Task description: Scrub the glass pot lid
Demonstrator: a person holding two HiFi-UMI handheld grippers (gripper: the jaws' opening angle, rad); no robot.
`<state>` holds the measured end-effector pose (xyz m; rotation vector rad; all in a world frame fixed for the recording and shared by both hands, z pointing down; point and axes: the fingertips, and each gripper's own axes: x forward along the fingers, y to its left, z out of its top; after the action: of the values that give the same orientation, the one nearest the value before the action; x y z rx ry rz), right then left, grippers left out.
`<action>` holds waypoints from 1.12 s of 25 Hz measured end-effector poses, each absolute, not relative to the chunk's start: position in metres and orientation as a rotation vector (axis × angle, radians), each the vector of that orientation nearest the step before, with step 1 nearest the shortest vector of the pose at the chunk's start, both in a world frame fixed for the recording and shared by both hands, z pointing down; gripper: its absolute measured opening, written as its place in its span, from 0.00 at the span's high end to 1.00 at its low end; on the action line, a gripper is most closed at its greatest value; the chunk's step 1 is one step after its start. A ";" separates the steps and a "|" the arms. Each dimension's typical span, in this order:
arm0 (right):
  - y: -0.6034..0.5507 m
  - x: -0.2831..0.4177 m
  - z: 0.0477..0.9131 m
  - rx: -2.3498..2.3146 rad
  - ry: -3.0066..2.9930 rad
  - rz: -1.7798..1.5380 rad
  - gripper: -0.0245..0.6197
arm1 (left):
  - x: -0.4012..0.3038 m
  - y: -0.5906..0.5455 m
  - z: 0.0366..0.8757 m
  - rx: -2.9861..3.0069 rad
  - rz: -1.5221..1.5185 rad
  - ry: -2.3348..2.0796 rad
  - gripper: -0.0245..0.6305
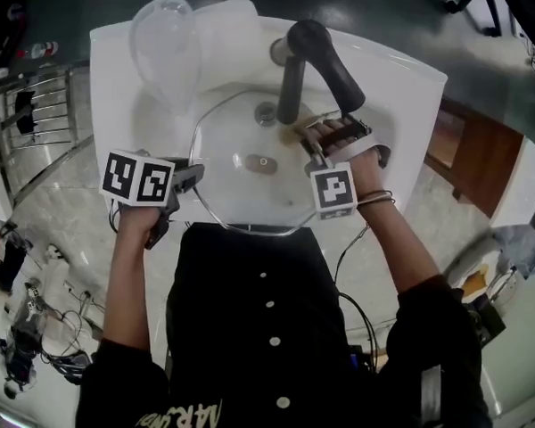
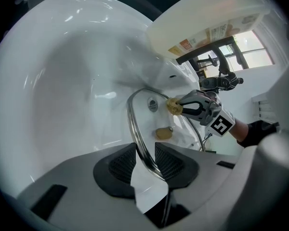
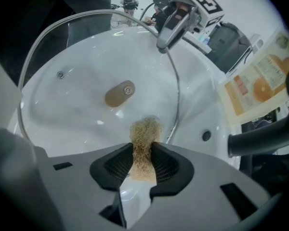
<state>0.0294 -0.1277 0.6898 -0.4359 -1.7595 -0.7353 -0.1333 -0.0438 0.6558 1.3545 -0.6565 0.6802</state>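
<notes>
White ceramic sink (image 1: 401, 87) fills the scene, and the glass pot lid (image 1: 236, 185) sits over its basin, covering most of the bowl. Our left gripper (image 1: 194, 176) is clamped on the lid's steel rim (image 2: 137, 143) at 9 o'clock. Our right gripper (image 1: 314, 139), at 2 o'clock, pinches a tan fibre scrub pad (image 3: 143, 141) whose tuft appears to touch the glass near the rim.

We judge the main risk to be that single thin-edge hold. Pressing hard so far from the clamp would lever the lid, and the smooth rim could slide out and drop onto the ceramic. Dragging sideways might also pull the pad from the jaws. The dark faucet (image 1: 316, 61) at 12 o'clock stands close to the right gripper and could be knocked on a wide stroke.

Being round, the lid has no long axis. Its broad face looks up at us with the knob (image 1: 263, 161) central, and we cannot tell whether dome or hollow is uppermost.
</notes>
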 end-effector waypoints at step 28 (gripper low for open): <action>-0.077 -0.078 0.674 -0.583 -1.958 -0.774 0.76 | -0.133 -0.044 0.656 1.377 0.727 -0.655 0.74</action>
<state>-0.0784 -0.0767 0.6737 -0.5829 -1.9583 -0.7743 -0.1328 -0.0437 0.6558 1.3775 -0.6545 0.7274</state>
